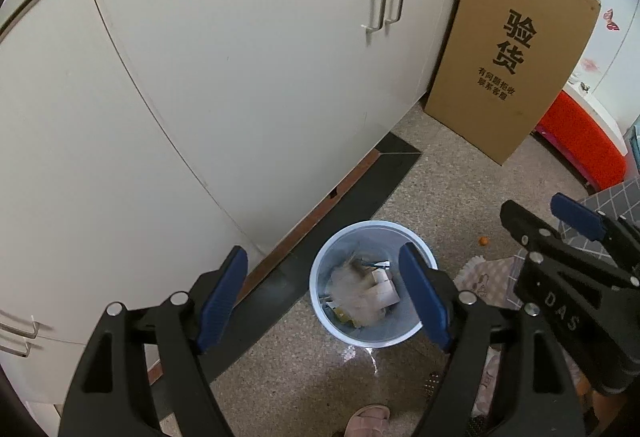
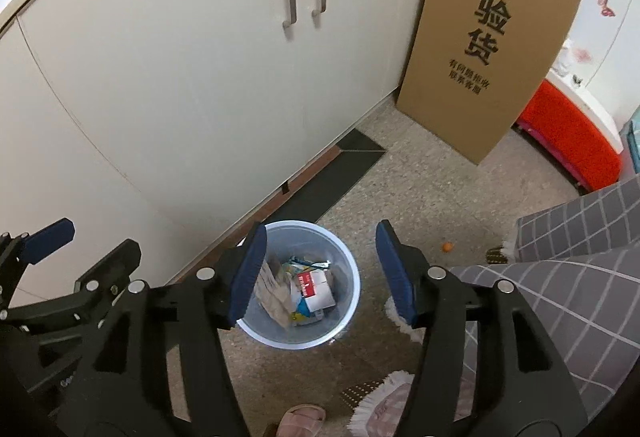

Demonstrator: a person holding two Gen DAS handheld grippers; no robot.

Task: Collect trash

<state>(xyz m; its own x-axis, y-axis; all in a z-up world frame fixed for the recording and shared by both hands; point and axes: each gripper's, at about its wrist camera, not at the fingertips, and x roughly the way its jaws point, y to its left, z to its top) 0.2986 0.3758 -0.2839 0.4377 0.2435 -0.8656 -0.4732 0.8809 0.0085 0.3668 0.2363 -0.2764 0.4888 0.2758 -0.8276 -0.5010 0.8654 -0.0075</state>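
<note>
- We see a pale blue bin (image 1: pixel 366 283) standing on the speckled floor (image 1: pixel 452 181), just in front of the white cabinet (image 1: pixel 200 77) and beside the dark strip along its base.
- The trash (image 2: pixel 298 291) lies inside the bin — crumpled paper, a white box with a red label, a few blue and yellow wrappers.
- Our left gripper (image 1: pixel 324 303) hangs above the bin with its blue pads spread wide and nothing between them; from its own camera the bin shows through the gap.
- Our right gripper (image 2: pixel 320 271) is also above the bin, jaws apart and holding nothing — the pads frame the bin's rim on either side.
- In the left view the right gripper (image 1: pixel 560 221) shows at the right edge, close beside the left one.
- A tall cardboard box (image 2: pixel 488 37) with black printed characters leans against the end of the cabinet, well behind the bin.
- A small orange ball (image 2: pixel 447 246) lies on the floor to the right of the bin, near a grey checked cloth (image 2: pixel 560 277).
- A pink slipper (image 2: pixel 302 419) shows at the bottom edge, below the bin.
- A red stool or bench (image 2: pixel 568 133) stands beyond the box.
</note>
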